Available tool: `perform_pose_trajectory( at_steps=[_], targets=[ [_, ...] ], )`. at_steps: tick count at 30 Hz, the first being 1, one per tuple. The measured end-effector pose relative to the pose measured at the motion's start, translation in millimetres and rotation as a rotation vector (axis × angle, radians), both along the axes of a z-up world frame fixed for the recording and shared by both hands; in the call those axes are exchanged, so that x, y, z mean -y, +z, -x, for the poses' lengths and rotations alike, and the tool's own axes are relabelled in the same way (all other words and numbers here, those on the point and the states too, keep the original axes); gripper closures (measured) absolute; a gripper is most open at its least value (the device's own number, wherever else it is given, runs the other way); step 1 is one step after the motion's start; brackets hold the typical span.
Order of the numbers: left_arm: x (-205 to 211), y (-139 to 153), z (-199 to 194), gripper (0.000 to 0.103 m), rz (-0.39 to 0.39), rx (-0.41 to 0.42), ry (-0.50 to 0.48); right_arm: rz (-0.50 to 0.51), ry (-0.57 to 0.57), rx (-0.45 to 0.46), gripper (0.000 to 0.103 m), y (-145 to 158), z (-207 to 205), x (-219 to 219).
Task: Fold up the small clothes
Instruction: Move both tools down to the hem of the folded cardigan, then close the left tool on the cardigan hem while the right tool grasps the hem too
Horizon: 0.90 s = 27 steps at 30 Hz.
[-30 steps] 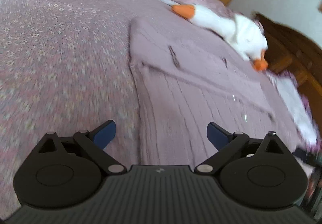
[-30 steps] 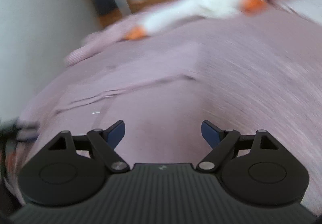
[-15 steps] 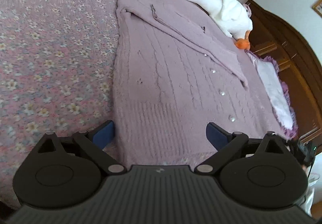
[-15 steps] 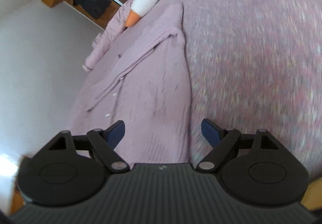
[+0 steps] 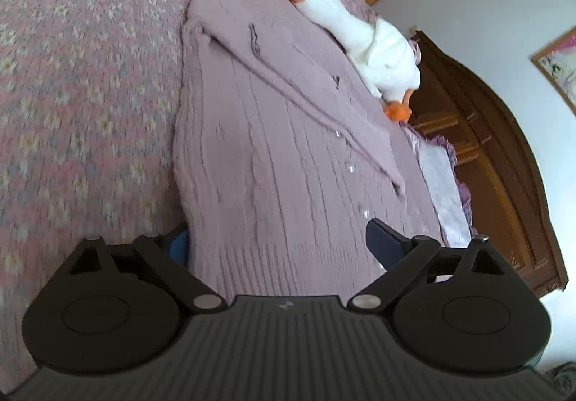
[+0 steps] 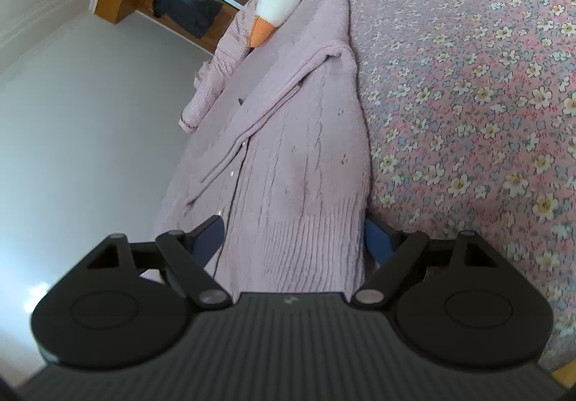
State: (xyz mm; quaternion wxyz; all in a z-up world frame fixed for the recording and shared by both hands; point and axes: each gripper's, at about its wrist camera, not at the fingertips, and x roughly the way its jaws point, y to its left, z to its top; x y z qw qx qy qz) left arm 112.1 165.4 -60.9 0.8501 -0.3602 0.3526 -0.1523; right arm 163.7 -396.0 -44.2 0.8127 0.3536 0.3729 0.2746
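- Both tools spread wide, straddling cardigan [image 5: 273,156] hem corners; nothing gripped.
- Left tool [image 5: 284,242], right tool [image 6: 295,235]: clamp both ribbed layers w/o bedspread [image 6: 468,84].
- Lift evenly, fold toward far collar.

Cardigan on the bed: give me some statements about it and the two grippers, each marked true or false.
1. The lilac cardigan lies on a floral bedspread. True.
2. The left gripper is shut. False: its jaws stand open, straddling the ribbed hem.
3. A white plush goose lies beyond the cardigan. True.
4. The right gripper holds the goose. False: it is open at the cardigan's hem.
5. The cardigan has small buttons. True.
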Motion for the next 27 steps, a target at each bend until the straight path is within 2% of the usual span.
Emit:
perform_pose_trajectory(
  at_steps=[3, 6, 9, 11, 15, 17, 21, 22, 25, 27],
  targets=[
    [7, -1, 20, 0.010, 0.002, -0.010, -0.002, 0.018, 0.023, 0.003, 0.020, 2, 7, -2],
    [7, -2, 31, 0.017, 0.000, -0.011, 0.025, -0.006, 0.024, -0.015, 0.020, 0, 15, -1],
    [0, -7, 34, 0.033, 0.018, -0.032, 0.064, -0.042, 0.018, -0.028, 0.022, -4, 17, 4],
    [-5, -11, 34, 0.048, 0.031, -0.054, 0.091, -0.065, 0.007, -0.044, 0.028, -8, 16, 9],
    [-10, -14, 35, 0.059, 0.034, -0.072, 0.106, -0.056, 0.005, -0.038, 0.030, -8, 20, 10],
    [-10, -14, 35, 0.070, 0.017, -0.079, 0.104, -0.042, 0.006, -0.031, 0.030, -7, 22, 8],
    [-13, -17, 37, 0.083, 0.022, -0.098, 0.115, -0.048, 0.007, -0.041, 0.030, -7, 21, 8],
    [-16, -18, 39, 0.086, 0.024, -0.102, 0.116, -0.055, 0.006, -0.045, 0.031, -8, 21, 9],
    [-20, -19, 46, 0.088, 0.020, -0.107, 0.113, -0.070, -0.017, -0.097, 0.052, -13, 20, 16],
    [-20, -18, 48, 0.088, 0.015, -0.110, 0.110, -0.101, -0.025, -0.142, 0.056, -18, 22, 22]
  ],
)
